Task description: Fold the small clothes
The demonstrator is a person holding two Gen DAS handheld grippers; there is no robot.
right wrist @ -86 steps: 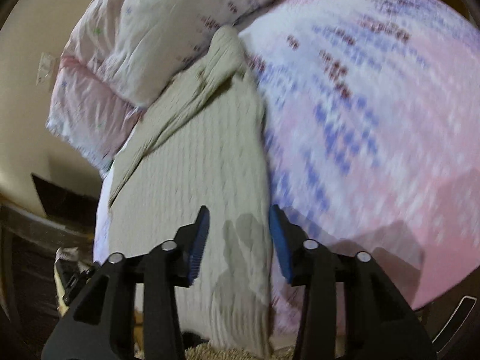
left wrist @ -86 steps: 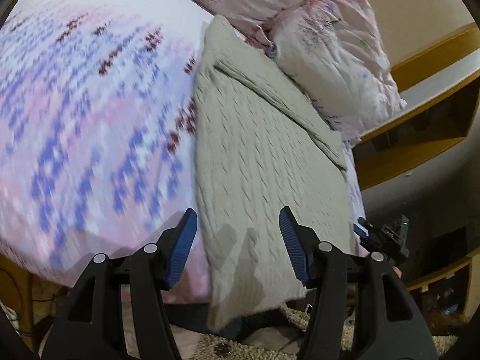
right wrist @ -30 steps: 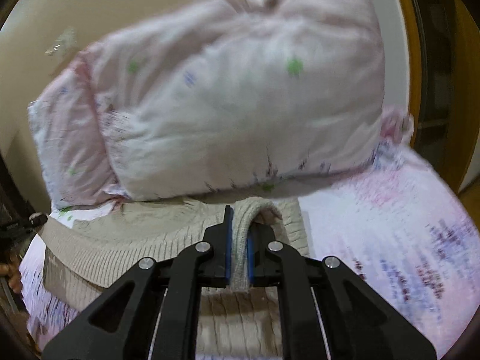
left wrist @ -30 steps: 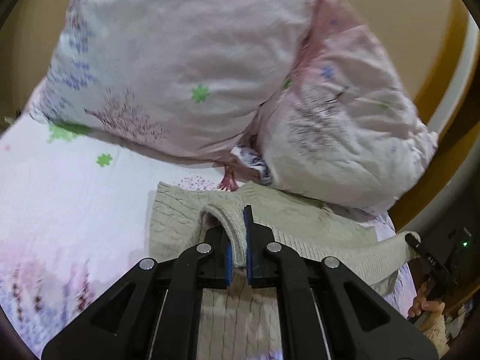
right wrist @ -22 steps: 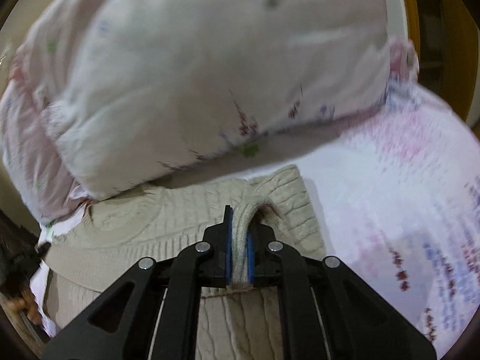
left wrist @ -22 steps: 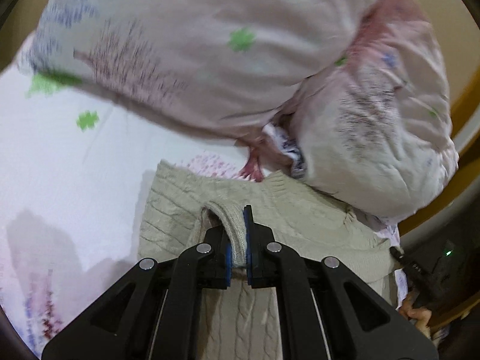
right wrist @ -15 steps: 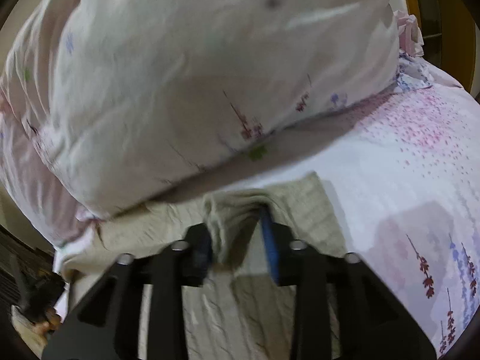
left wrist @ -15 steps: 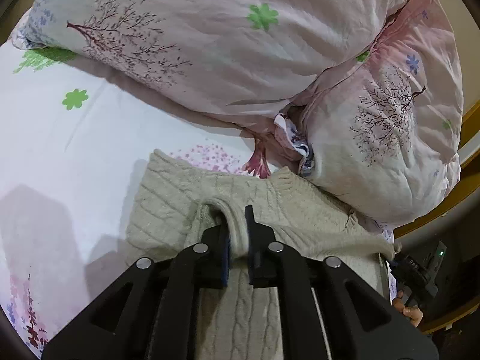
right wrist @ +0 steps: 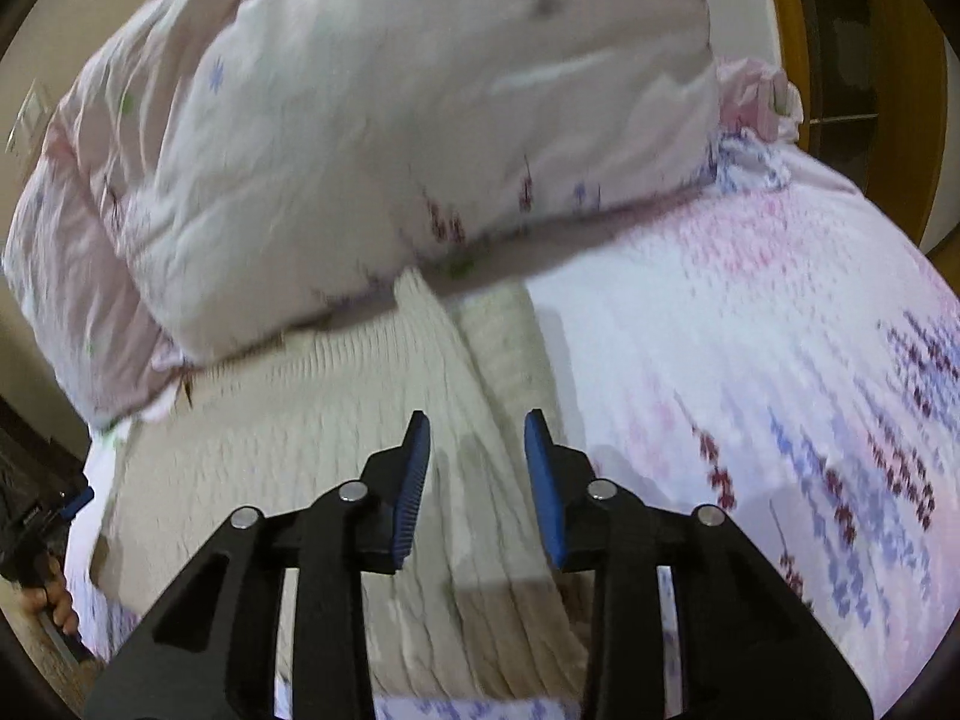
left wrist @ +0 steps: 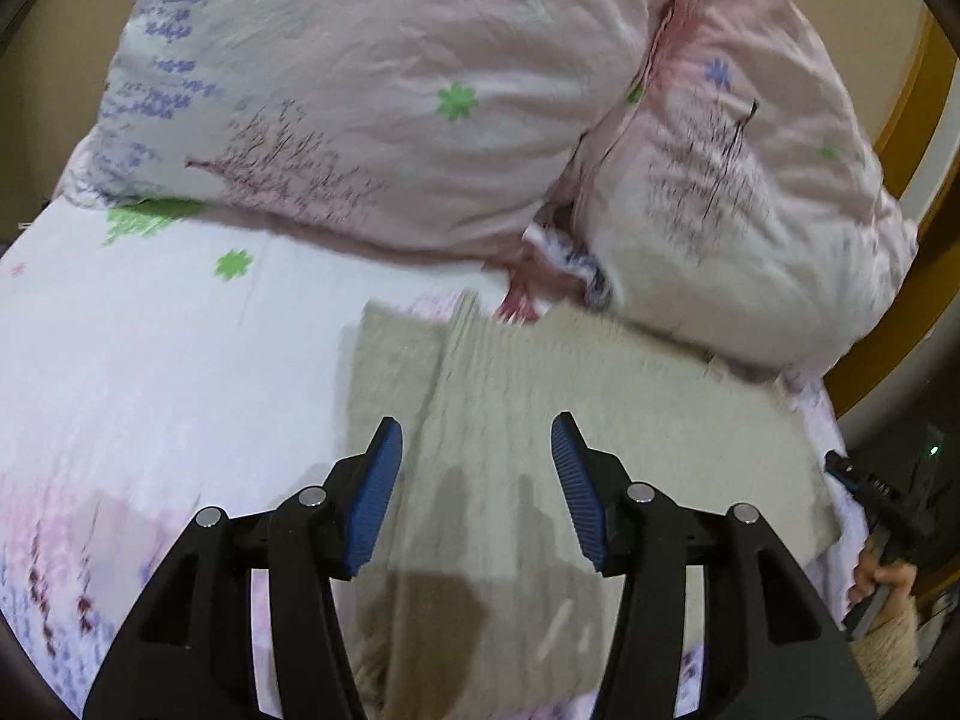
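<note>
A beige cable-knit sweater (left wrist: 600,420) lies folded on the flowered bedsheet (left wrist: 150,360), its far edge against the pillows. It also shows in the right wrist view (right wrist: 336,420). My left gripper (left wrist: 474,450) is open and empty, hovering just above the sweater's folded layer. My right gripper (right wrist: 474,450) is open and empty above the sweater's right side, near its folded edge (right wrist: 510,348). In the left wrist view the other gripper (left wrist: 876,492) and the hand holding it show at the far right.
Two large pink flowered pillows (left wrist: 390,90) (left wrist: 738,210) lie along the head of the bed, touching the sweater. A wooden bed frame (left wrist: 900,120) rises at the right. In the right wrist view, wooden furniture (right wrist: 840,60) stands beyond the bed.
Both grippers were shut on the sweater's edge, carrying it toward the pillows. Both have opened and let it go. The sweater now lies flat, doubled over.
</note>
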